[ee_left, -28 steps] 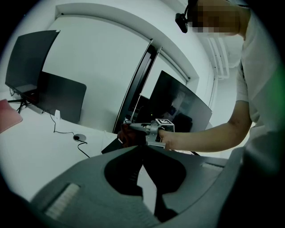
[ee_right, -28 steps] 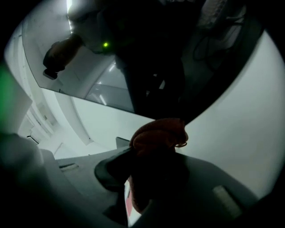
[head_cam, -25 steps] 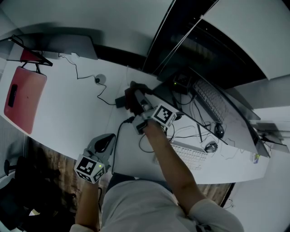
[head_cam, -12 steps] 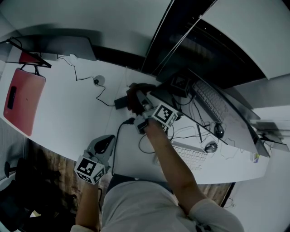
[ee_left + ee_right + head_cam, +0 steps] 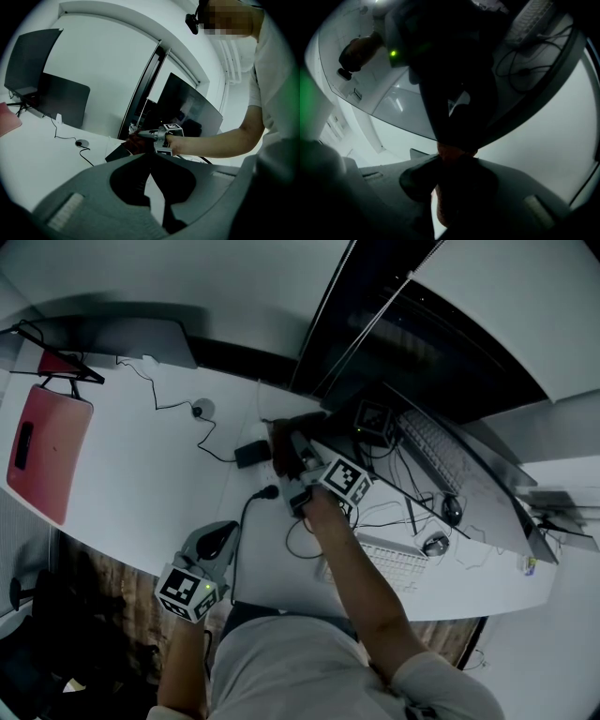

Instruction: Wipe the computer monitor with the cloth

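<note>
The cloth (image 5: 279,439) is being clamped by the right gripper (image 5: 291,452) and pressed to the monitor (image 5: 441,460), arm outstretched, while the left gripper (image 5: 217,540) is being held low, closed and empty

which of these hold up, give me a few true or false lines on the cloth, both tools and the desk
1. The right tool grips the dark red cloth. True.
2. The left tool also holds the cloth. False: it holds nothing and sits near the white desk's front edge.
3. The cloth is up against the edge of the black computer monitor. True.
4. The flat red rectangular pad lies at the desk's right end. False: it lies at the left end.
</note>
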Motion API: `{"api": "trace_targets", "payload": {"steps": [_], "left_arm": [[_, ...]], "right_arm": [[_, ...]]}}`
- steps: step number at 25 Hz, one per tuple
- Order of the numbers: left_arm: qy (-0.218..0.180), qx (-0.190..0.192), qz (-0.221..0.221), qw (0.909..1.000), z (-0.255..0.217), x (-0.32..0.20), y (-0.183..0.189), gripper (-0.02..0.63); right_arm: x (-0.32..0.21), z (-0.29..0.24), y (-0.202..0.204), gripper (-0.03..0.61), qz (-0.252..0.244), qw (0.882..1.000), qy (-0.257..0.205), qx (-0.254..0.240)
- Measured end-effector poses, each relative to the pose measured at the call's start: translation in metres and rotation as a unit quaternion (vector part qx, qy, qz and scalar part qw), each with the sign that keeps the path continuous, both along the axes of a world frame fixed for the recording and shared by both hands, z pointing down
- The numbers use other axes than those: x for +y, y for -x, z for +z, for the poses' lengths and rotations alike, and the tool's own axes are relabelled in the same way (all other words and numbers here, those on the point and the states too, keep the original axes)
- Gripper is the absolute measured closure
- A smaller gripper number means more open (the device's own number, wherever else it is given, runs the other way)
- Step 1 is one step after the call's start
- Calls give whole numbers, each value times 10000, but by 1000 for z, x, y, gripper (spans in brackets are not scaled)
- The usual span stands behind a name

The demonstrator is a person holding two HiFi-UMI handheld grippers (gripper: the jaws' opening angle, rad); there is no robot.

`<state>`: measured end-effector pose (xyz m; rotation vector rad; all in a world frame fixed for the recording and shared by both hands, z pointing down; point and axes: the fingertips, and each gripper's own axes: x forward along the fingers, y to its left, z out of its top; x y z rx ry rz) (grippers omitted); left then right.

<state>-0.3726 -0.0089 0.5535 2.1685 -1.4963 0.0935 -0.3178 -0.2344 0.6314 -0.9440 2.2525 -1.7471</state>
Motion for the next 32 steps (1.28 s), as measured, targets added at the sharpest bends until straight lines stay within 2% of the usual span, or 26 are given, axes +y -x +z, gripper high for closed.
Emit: {"api": "trace_targets", "payload": {"steps": [9,18,32], "left_arm": [[-77,-18,99,9999,-5,-1,-6,604],[-248,-54,171,9995,-17,-2,-11,604],[-539,-155,340,9979,-42,-5,-22,604]], "right_arm": [[-1,-44,0,483,100,9991,-187,-370],[0,-113,-2,485,221,9943,-507,-913],[9,-220,-2,485,202,9835,-1214,-1324]]}}
